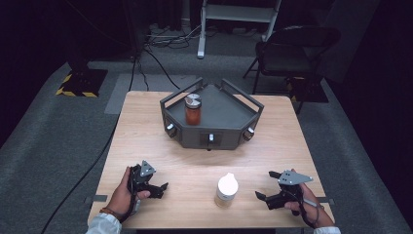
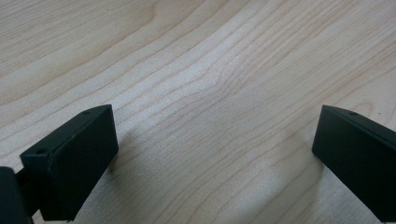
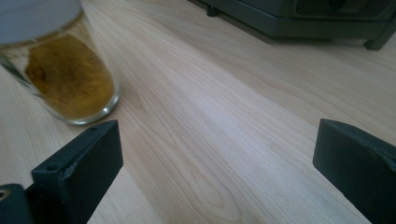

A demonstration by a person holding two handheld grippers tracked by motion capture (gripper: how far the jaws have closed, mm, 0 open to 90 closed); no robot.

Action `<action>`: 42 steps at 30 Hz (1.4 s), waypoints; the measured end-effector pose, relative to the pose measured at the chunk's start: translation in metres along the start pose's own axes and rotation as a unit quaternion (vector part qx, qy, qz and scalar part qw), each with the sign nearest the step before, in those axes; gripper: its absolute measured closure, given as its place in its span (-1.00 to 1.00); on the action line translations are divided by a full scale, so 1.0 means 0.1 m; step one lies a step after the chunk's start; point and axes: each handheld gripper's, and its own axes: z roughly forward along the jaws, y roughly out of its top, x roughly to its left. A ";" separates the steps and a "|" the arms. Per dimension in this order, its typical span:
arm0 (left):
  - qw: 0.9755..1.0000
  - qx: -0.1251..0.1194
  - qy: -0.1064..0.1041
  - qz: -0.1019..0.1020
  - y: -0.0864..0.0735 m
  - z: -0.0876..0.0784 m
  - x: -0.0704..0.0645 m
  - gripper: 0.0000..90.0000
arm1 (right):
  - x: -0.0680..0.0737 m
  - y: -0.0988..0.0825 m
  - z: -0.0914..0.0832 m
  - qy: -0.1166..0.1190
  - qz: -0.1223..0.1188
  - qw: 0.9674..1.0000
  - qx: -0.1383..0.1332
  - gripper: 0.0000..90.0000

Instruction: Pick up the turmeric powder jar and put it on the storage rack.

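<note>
A glass jar with a white lid point(image 1: 226, 190) stands near the table's front edge, holding yellow-brown powder point(image 3: 70, 79). A second jar with reddish contents and a grey lid point(image 1: 193, 109) stands upright on the grey tray point(image 1: 229, 117) at the back of the table. My left gripper point(image 1: 163, 189) rests low at the front left, open, with bare wood between its jaws point(image 2: 215, 154). My right gripper point(image 1: 265, 187) sits at the front right, open, its jaws pointing left toward the white-lidded jar, which stands a little apart from it point(image 3: 215, 158).
The wooden table point(image 1: 146, 141) has free surface between the tray and the grippers. The tray has raised rails and knobs on its front face point(image 1: 211, 138). A cable point(image 1: 92, 161) runs along the floor at the left. A dark chair point(image 1: 292, 48) stands behind the table.
</note>
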 end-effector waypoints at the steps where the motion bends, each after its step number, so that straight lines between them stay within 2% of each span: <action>1: 1.000 0.000 0.000 0.000 0.00 0.00 0.00 -1.00 | 0.02 0.00 -0.01 0.001 -0.001 1.000 -0.004 -0.97; 9: 1.000 0.000 0.000 0.000 0.00 0.00 0.00 -1.00 | 0.09 0.02 -0.03 0.019 0.000 0.999 -0.034 -0.97; 15: 1.000 0.000 0.000 0.000 0.00 0.00 0.00 -1.00 | 0.15 0.04 0.00 0.029 -0.003 0.999 -0.043 -0.97; 33: 1.000 0.000 -0.001 0.001 0.00 0.00 0.00 -1.00 | 0.26 0.09 0.15 0.071 -0.019 0.996 -0.044 -0.97; 42: 1.000 0.000 -0.001 0.002 0.00 0.00 0.01 -1.00 | 0.35 0.10 0.31 0.091 -0.024 0.995 -0.044 -0.97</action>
